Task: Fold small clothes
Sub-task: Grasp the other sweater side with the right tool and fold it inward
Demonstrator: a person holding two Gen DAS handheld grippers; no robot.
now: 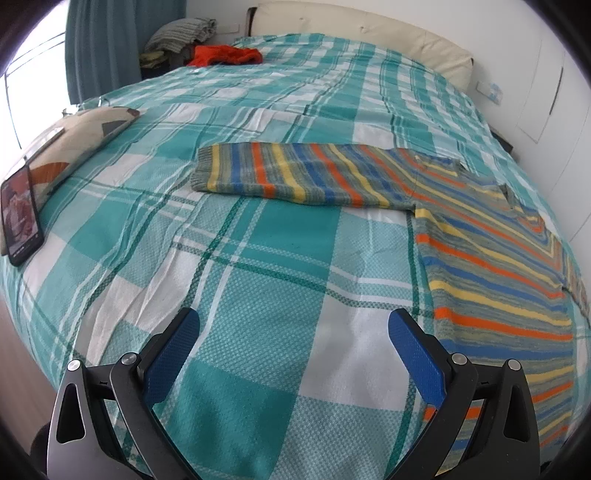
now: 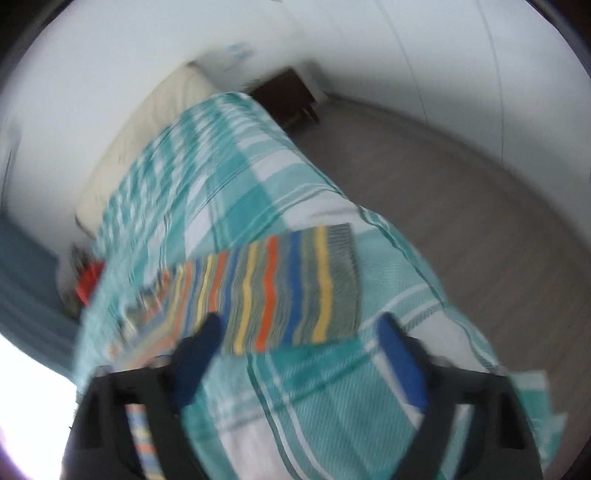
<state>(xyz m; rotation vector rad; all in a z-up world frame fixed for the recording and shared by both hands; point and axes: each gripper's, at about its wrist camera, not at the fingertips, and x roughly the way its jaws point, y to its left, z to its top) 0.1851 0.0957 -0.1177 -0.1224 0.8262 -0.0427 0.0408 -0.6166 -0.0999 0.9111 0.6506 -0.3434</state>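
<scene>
A small knitted sweater with orange, yellow, blue and grey stripes lies flat on the bed. One sleeve stretches out to the left in the left wrist view. My left gripper hangs open over the bedspread, left of the sweater's body, with nothing between its blue pads. The right wrist view is blurred. There the other sleeve lies across the bed near its edge, cuff to the right. My right gripper is open just short of that sleeve, and nothing is between its fingers.
The bed carries a teal and white checked spread. A phone leans on a patterned cushion at the left. A red garment and piled clothes sit at the far corner. Grey floor lies beyond the bed's edge.
</scene>
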